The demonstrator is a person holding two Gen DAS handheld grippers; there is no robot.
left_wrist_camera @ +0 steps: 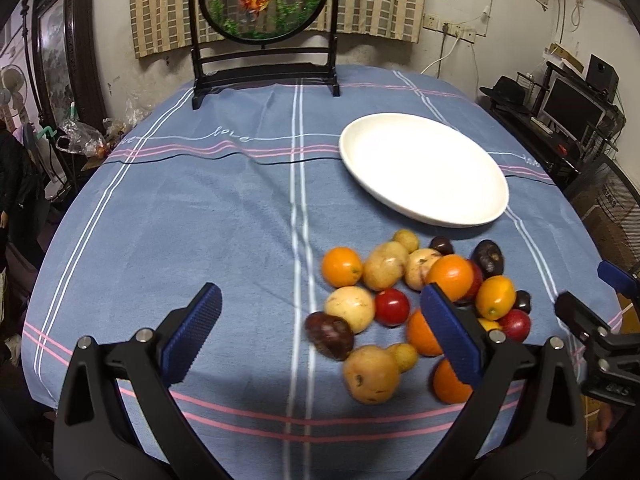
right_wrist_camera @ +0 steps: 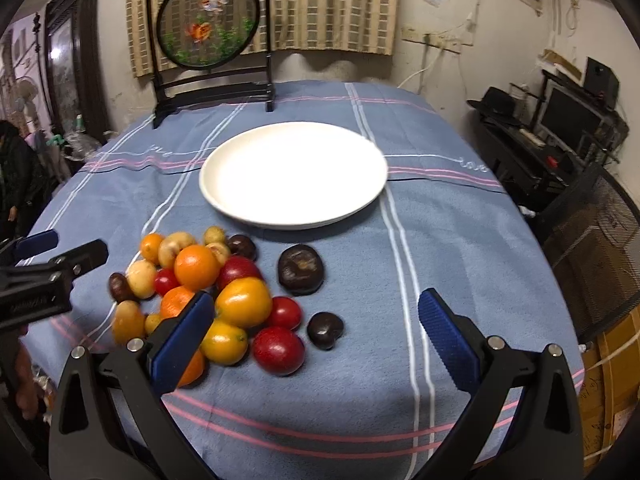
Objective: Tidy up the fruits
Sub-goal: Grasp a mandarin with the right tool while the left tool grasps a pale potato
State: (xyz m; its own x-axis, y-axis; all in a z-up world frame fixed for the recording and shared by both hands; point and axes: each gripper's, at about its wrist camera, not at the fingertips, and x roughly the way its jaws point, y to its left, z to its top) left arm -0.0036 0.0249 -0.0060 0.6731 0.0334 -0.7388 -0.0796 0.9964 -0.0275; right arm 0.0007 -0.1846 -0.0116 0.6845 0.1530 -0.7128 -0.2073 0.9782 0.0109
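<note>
Ribbed blue pads lined the black plastic jaws of both tools, and both sets stood wide apart, gripping nothing. Between the left gripper (left_wrist_camera: 322, 332) fingers lay a dull maroon fruit (left_wrist_camera: 330, 335) and a smooth tan one (left_wrist_camera: 372, 374), the near edge of the fruit pile (left_wrist_camera: 416, 300). That pile sat on the soft blue cloth of the bench (left_wrist_camera: 200, 220), which was crossed by white and pink stripes. It held glossy oranges, yellow-orange round fruits, shiny red ones, pale speckled ones and dark purple ones, most touching each other. From the right gripper (right_wrist_camera: 316, 336), a flattish dark brown fruit (right_wrist_camera: 301, 269) and a smaller dark one (right_wrist_camera: 325, 330) lay just beside the heap. Beyond the fruit, apart from it, sat a round, shallow white plate (right_wrist_camera: 294, 174) with a smooth raised rim; nothing lay in it.
</note>
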